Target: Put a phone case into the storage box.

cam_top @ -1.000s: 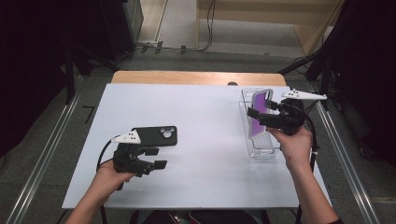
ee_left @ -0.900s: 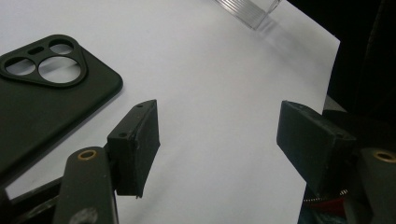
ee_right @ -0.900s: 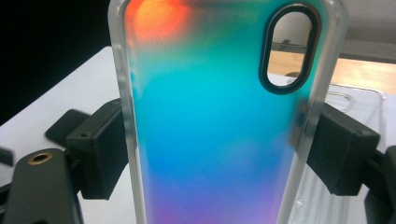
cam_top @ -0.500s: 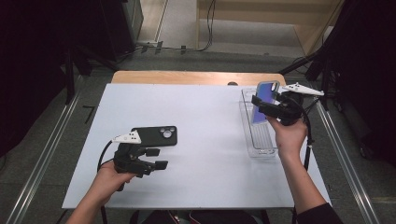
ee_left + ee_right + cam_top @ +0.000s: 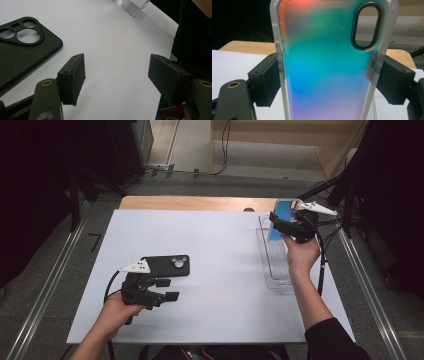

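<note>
A white table (image 5: 220,270) takes up most of the high view, with a bare wooden strip along its far edge and grey floor, dark stands and cables around it. On the right side of the table a clear tray (image 5: 274,265) is set with its long axis running away from the person.

Above the tray's far end an iridescent case (image 5: 278,220) is held off the surface by the right gripper (image 5: 287,226). In the right gripper view the case (image 5: 327,62) is seen upright, long axis vertical, camera cutout at the top, with the two jaws pressed against its long side edges. The tray lies just below and toward the person from this gripper, so any move back to it would be downward along the tray's length.

On the left, a black case (image 5: 167,265) lies flat, long axis across the table. The left gripper (image 5: 165,290) is held low just on the near side of it, jaws standing apart with nothing but table between them; the black case (image 5: 22,47) is seen beside its left jaw, not touched. The left hand is the nearer one to this case.
</note>
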The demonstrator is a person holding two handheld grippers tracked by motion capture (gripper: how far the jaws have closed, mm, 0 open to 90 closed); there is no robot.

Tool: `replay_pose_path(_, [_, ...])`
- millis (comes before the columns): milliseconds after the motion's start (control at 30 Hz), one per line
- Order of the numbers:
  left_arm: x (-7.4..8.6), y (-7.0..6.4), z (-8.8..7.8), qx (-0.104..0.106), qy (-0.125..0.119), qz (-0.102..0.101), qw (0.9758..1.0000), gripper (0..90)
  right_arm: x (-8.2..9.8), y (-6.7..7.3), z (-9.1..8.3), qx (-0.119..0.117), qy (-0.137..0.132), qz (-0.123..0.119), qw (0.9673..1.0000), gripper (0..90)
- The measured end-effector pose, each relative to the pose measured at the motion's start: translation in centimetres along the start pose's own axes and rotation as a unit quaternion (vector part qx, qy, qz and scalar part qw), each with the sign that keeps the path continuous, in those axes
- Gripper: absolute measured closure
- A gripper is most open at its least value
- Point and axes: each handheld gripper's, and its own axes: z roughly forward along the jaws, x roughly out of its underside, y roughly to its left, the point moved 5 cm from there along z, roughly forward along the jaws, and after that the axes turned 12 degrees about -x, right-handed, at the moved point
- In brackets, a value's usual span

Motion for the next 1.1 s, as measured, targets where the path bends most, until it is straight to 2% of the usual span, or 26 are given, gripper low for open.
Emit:
replay_pose_path(67, [0.0, 0.0, 0.0, 0.0, 0.0, -0.001, 1.0, 30.4, -0.1, -0.2, 0.5, 0.009, 0.003, -0.002, 1.0, 14.8])
replay_pose_path(167, [0.0, 0.1, -0.1, -0.001, 0.0, -0.003, 1.0, 30.4, -0.1, -0.6, 1.0, 0.011, 0.005, -0.001, 0.9999, 14.8])
replay_pose_path(267, [0.0, 0.2, -0.1, -0.002, -0.001, -0.004, 1.0, 30.4, -0.1, -1.0, 1.7, 0.024, 0.003, -0.017, 0.9996, 14.8])
replay_pose_path(433, [0.0, 0.2, 0.0, -0.001, -0.001, -0.004, 1.0, 30.4, -0.2, -1.8, 2.8, 0.03, 0.003, -0.012, 0.9995, 14.8])
replay_pose_path(567, [0.0, 0.3, 0.1, -0.002, 0.002, -0.006, 1.0, 30.5, -0.3, -2.3, 3.7, 0.037, 0.009, -0.024, 0.999, 14.8])
replay_pose_path(800, [0.1, 0.3, 0.2, -0.001, 0.004, -0.005, 1.0, 30.5, -0.2, -3.0, 5.0, 0.041, 0.007, -0.009, 0.9991, 14.7])
replay_pose_path(933, [0.1, 0.3, 0.2, -0.001, 0.005, -0.004, 1.0, 30.5, 0.5, -3.5, 6.0, 0.051, 0.013, 0.008, 0.9986, 14.7])
replay_pose_path(1100, [0.1, 0.3, 0.2, 0.001, 0.006, -0.005, 1.0, 30.5, 1.2, -3.9, 7.4, 0.056, 0.017, -0.001, 0.9983, 14.7])
